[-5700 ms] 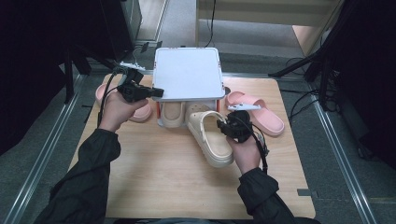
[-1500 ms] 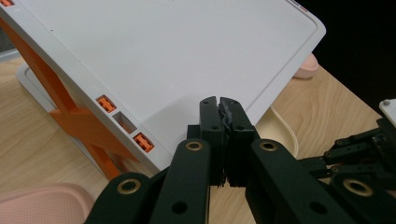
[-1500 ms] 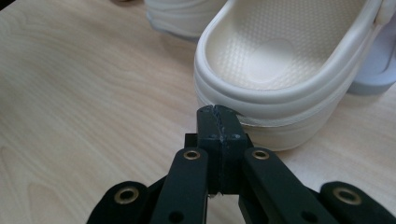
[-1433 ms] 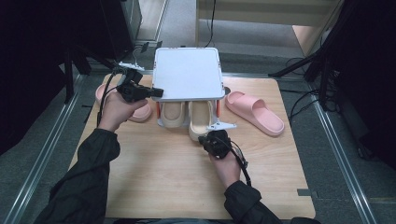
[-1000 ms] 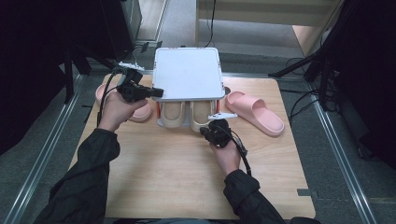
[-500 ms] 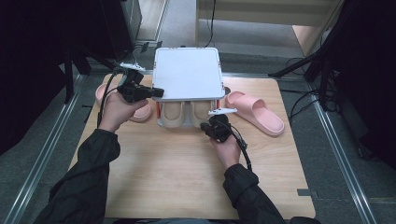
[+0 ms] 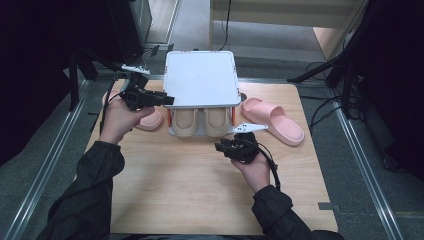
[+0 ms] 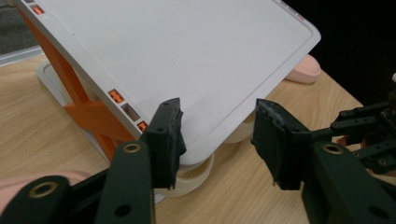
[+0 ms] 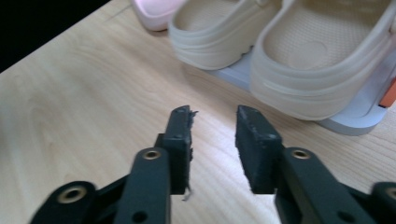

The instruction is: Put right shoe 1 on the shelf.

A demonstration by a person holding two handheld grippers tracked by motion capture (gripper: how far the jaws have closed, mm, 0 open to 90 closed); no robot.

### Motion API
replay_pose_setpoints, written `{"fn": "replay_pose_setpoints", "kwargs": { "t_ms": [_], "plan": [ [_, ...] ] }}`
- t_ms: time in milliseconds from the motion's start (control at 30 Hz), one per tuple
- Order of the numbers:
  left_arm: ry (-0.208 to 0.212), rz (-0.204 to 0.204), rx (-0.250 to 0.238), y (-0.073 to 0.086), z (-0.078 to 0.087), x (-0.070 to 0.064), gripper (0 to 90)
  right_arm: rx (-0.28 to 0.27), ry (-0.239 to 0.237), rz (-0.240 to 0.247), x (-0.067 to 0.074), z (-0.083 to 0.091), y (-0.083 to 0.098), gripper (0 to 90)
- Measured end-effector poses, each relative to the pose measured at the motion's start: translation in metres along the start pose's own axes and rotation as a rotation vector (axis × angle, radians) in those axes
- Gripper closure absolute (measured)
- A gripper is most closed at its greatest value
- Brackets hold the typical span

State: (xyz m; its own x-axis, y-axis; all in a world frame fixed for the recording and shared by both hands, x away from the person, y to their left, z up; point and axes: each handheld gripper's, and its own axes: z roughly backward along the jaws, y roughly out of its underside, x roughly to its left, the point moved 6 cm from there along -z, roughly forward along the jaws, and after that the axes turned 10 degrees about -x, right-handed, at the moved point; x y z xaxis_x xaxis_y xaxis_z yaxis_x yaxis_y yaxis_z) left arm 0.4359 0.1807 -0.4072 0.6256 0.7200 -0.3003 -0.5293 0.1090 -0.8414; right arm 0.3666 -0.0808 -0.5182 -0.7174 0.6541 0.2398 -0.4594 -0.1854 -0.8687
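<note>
Both beige clogs [image 7: 205, 120] now sit side by side in the white shoe rack [image 7: 200, 75] at the table's [image 7: 165, 200] far edge. The right gripper [image 7: 226, 148] has just been opening, empty (pulled back); the left gripper [image 7: 167, 100], also just opening, flanks the smooth lid's corner.

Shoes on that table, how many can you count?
4. Two beige clogs sit side by side under the white rack's top shelf; one pink slide lies right of it, another left. More may be hidden.
</note>
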Motion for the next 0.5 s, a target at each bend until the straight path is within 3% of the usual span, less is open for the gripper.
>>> {"fn": "replay_pose_setpoints", "kwargs": {
  "t_ms": [200, 500],
  "plan": [
    [-0.026, -0.002, -0.036, 0.000, 0.017, -0.001, 42.9, -0.003, -0.053, 0.023, 0.009, 0.017, -0.002, 56.8],
    [-0.093, 0.048, -0.025, 0.014, 0.031, 0.017, 41.9, 0.015, -0.054, 0.039, 0.001, 0.041, 0.009, 51.4]
  ]
}}
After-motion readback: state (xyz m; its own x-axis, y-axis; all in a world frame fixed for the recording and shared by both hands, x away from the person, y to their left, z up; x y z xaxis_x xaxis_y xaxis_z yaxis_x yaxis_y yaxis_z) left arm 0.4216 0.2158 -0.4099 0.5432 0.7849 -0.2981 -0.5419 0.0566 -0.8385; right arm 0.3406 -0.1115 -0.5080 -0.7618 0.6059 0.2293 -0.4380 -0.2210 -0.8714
